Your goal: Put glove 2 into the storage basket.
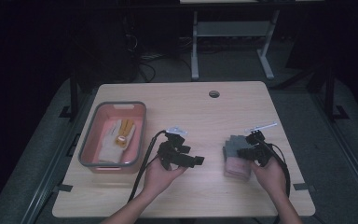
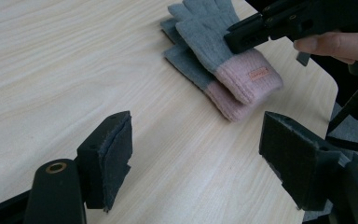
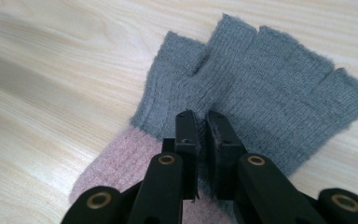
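Light wooden table (image 1: 186, 105) under everything. Left of the gloves, pink plastic bin (image 1: 113, 136). Grey knitted gloves with pink cuffs (image 3: 256, 98) stacked near the table's right edge. Over the gloves, right gripper (image 3: 202, 122) clenched, nothing pinched. Left of the gloves, left gripper (image 2: 196, 154) released, empty.

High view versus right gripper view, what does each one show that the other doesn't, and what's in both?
High view: a pink plastic bin holding a pale glove with yellow trim, the left gripper with jaws apart over bare wood, and both hands. Right gripper view: the knit ribbing and short cut-off finger ends of the grey wool gloves with pink cuffs. Both: those gloves, the right gripper with jaws nearly together over them, and the light wooden table.
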### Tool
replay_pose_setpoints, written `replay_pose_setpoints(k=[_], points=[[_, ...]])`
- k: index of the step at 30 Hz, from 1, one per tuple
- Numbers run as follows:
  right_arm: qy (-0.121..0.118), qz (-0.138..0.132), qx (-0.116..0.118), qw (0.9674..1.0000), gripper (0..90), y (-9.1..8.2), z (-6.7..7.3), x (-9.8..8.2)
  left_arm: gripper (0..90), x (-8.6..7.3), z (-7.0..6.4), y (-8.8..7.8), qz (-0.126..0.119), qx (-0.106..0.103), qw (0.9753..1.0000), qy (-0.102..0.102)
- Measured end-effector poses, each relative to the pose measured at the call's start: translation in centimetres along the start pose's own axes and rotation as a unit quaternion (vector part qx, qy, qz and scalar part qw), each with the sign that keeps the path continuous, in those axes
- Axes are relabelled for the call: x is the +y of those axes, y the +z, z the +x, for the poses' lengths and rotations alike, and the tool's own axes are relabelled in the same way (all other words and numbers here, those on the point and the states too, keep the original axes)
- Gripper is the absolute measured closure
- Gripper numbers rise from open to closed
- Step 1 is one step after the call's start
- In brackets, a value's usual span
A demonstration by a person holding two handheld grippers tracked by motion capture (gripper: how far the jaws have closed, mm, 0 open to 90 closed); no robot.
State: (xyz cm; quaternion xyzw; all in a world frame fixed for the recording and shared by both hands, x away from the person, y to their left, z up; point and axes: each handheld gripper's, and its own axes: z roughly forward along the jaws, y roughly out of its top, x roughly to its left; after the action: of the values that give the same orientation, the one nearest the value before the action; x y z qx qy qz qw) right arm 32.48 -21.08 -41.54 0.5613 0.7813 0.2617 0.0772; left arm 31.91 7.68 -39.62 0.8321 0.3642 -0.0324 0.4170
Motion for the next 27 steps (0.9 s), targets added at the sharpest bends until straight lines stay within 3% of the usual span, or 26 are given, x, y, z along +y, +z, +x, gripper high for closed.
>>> replay_pose_setpoints(k=[10, 15, 19, 27], points=[[0.016, 0.0, 0.008, 0.9998, 77.0, 0.5, -0.5, -0.4, 25.7, 0.2, -0.6, 1.1, 0.009, -0.013, 0.9999, -0.004], [0.025, -0.017, 0.024, 0.9993, 64.2, -0.2, -1.2, -0.4, 25.8, 0.7, -1.6, 2.7, 0.019, -0.027, 0.9995, -0.002], [0.035, -0.026, 0.039, 0.9983, 58.8, -0.8, -2.0, -0.6, 26.1, 0.9, -2.0, 3.9, 0.026, -0.035, 0.999, -0.004], [0.048, -0.037, 0.045, 0.9972, 52.1, -1.1, -3.3, -1.6, 26.4, 1.5, -2.4, 6.0, 0.028, -0.064, 0.9966, -0.042]])
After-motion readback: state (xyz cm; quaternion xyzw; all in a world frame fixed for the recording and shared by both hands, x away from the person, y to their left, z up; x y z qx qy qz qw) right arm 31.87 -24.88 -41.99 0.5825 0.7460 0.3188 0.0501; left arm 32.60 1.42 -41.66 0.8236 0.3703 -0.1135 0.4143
